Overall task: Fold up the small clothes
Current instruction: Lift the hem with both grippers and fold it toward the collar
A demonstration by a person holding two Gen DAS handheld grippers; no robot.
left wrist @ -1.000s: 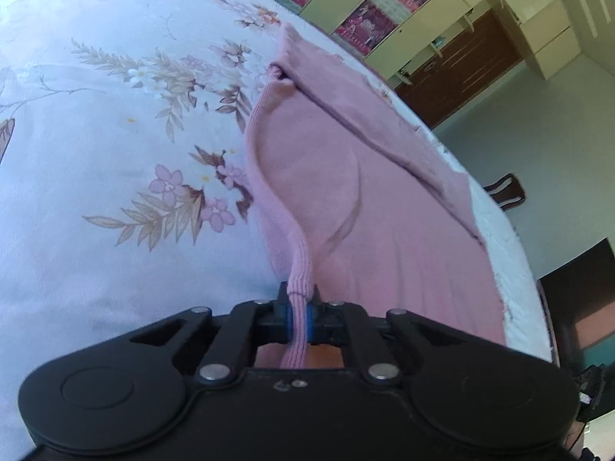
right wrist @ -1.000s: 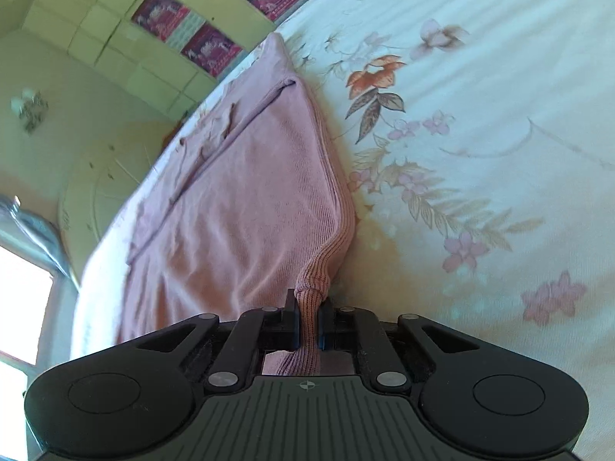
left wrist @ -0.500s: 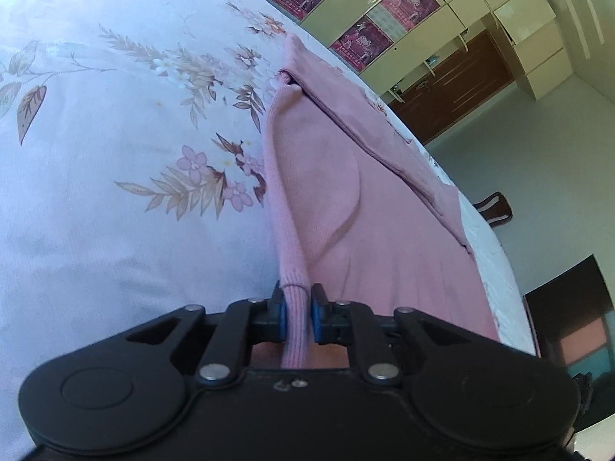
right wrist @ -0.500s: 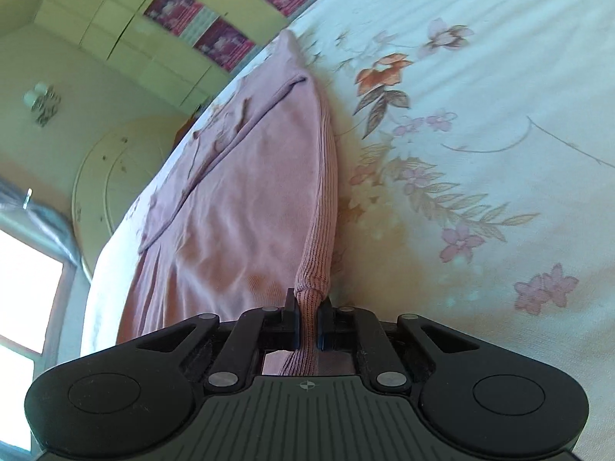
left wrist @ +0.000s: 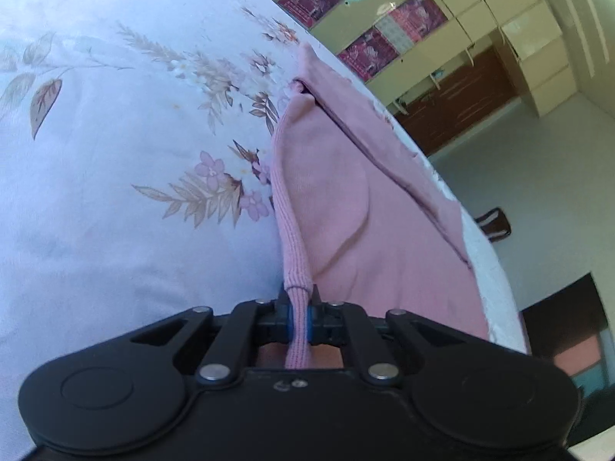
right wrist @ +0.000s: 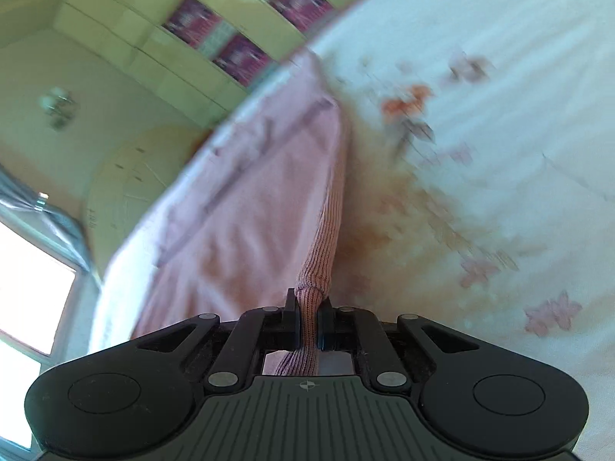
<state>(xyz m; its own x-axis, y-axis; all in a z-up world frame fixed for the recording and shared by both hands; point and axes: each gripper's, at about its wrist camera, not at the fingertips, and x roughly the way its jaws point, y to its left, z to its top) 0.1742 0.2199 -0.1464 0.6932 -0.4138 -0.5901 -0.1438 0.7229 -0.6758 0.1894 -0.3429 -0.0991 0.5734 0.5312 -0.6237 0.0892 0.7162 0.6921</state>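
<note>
A pink knitted garment lies spread on a floral bedsheet. Its ribbed hem runs straight into my left gripper, which is shut on that hem at the near corner. In the right wrist view the same pink garment stretches away, blurred by motion. My right gripper is shut on the other ribbed corner of the hem. The cloth rises taut from the sheet to both pairs of pads.
The bed's far edge drops to a grey floor with a dark chair. Yellow-green cupboards with pink posters line the wall. A bright window sits at the left of the right wrist view.
The left jaws eased apart around the hem half a second ago and have pinched it again. The right view has swung and blurred, its grip on the hem unchanged.
</note>
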